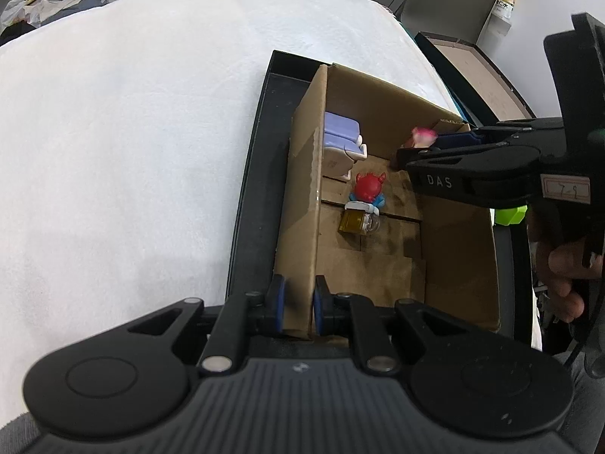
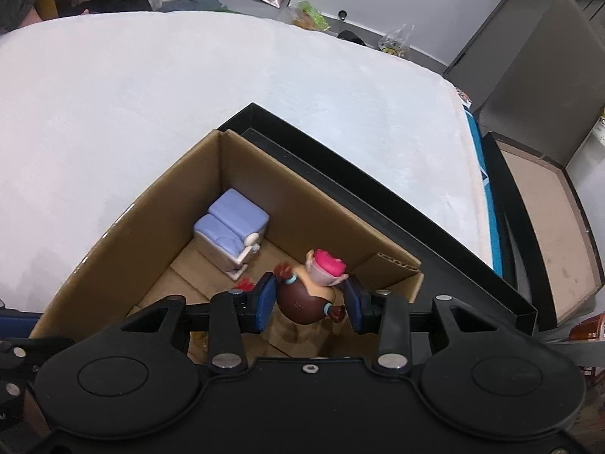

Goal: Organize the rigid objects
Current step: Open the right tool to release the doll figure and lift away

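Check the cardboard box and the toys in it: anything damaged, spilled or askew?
Nothing clearly wrong. The cardboard box sits inside the black tray, its near wall pinched by the left gripper. The only oddity: dark smudges on the box floor beside the red figure, possibly just shadow. The purple toy and yellow mug look intact.

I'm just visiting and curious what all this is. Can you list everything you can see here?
cardboard box: one, brown, open, sitting inside the black tray
black tray: one, on the white cloth
white cloth: one, covers the table
toy armchair: one, lilac and cream, far corner of the box
red-headed figure: one, red and blue, on the box floor
toy beer mug: one, amber, beside the red-headed figure
pink-capped figure: one, brown and pink, between the right pads
left gripper: black, clamped on the box wall
right gripper: black, pads apart, figure between them
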`<state>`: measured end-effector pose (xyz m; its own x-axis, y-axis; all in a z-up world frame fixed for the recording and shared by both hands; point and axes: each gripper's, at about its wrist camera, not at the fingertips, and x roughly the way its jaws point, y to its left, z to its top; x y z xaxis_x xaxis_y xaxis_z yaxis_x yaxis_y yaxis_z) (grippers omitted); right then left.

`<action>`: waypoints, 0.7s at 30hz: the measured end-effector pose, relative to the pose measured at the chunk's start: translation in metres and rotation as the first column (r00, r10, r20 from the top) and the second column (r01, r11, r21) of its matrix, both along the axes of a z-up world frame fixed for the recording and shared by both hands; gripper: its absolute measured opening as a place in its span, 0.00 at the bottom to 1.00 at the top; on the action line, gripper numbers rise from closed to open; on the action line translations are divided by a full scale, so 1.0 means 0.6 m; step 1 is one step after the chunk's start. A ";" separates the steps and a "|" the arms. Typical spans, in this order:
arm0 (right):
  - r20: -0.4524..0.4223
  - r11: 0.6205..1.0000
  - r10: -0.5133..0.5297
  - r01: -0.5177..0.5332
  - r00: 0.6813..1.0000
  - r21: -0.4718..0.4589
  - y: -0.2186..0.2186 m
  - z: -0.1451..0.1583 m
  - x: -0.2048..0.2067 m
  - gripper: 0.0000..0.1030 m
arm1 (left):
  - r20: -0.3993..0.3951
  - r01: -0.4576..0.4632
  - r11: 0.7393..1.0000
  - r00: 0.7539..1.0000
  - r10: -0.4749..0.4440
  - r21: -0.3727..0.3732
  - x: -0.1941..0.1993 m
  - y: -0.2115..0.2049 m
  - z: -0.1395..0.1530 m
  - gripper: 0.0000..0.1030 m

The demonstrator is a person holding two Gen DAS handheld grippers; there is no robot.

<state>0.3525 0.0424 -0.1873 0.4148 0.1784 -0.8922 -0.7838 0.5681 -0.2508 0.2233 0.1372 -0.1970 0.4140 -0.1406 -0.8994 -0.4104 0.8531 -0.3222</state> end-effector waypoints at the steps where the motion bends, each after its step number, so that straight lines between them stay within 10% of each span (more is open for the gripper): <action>1: 0.004 1.000 -0.001 0.001 1.000 0.003 -0.001 0.001 0.001 0.42 | 0.000 0.001 1.000 1.000 -0.001 0.001 0.000 0.000 0.000 0.14; 14: 0.019 0.992 0.007 -0.010 1.000 0.123 -0.054 0.055 -0.014 0.82 | -0.005 -0.007 1.000 1.000 0.007 0.006 0.000 -0.002 0.002 0.14; 21: 0.018 0.986 0.031 -0.033 0.999 0.164 -0.083 0.068 -0.021 0.85 | -0.008 -0.006 1.000 1.000 0.006 0.020 0.000 -0.007 0.004 0.14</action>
